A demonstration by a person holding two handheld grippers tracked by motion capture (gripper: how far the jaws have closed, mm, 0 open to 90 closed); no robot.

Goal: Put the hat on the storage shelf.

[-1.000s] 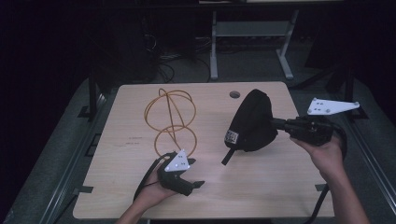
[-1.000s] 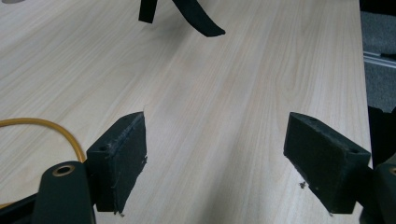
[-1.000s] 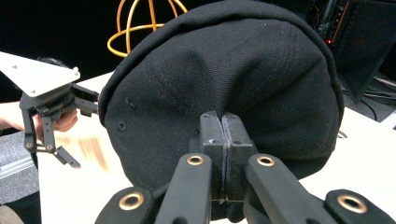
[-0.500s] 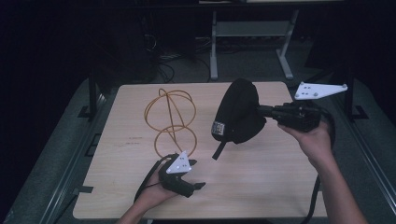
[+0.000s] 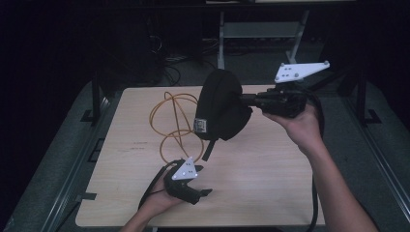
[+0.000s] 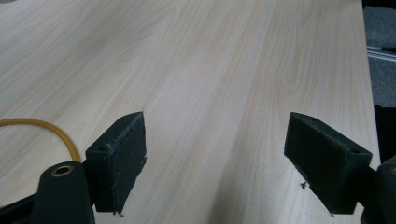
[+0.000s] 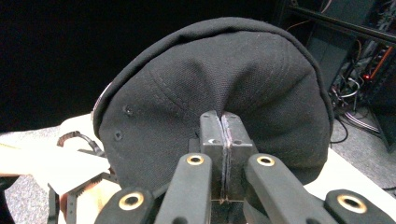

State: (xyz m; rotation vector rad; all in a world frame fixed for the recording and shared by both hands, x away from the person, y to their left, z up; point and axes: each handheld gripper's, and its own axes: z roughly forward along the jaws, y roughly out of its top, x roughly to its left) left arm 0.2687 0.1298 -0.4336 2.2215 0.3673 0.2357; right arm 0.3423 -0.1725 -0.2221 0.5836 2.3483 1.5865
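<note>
— Where is the black cap (image 5: 220, 108) seen?

— It is held up off the tabletop (image 5: 270, 174), above its far middle part, in the high view. Its crown is pinched by the right gripper (image 5: 246, 100), which is pointed level toward the left of that view. A small label is seen on the cap's lower side, and a strap hangs down from it.

— How are that gripper's jaws set?

— In the right gripper view they are pressed together, with a fold of the cap's (image 7: 224, 79) fabric clamped between them.

— What lies around the cap?

— A yellow cable (image 5: 169, 121) is laid in loops on the tabletop, just to the left of the cap and partly behind it in the high view.

— And the other gripper?

— The left gripper (image 5: 200, 186) is held low near the front edge of the tabletop. In the left gripper view its jaws are spread wide apart, nothing is gripped between them, and a bend of the yellow cable (image 6: 51, 128) is seen beside the left jaw.
</note>
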